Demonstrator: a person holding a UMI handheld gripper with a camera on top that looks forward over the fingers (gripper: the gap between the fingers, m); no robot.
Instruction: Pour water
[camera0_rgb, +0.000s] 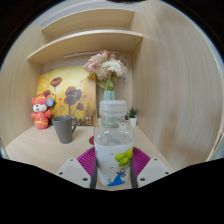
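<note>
Gripper view: a pale wooden desk (40, 148) runs ahead of the tongs (113, 163), closed in by light wood panels at the back and on the right side. Two wooden shelves (85, 42) sit one above the other over the back of the desk.

One clear plastic water bottle (114, 140) stands upright between the two fingers, its white cap (113, 106) on top and a label with green and blue print around its lower body. The magenta pads (87, 160) lie close against the bottle on both sides, so the tongs appear clamped on it, though the contact itself is hard to make out.

Beyond the bottle, on the desk, stands one grey mug (64, 128) with its handle turned toward the bottle. Further left is one small orange-red toy figure (41, 111). Behind these leans one picture of red poppies (66, 97) on a yellow ground. One bunch of pale pink and cream flowers (105, 68) rises just behind the bottle cap. One small green potted plant (132, 116) sits near the right wall.
</note>
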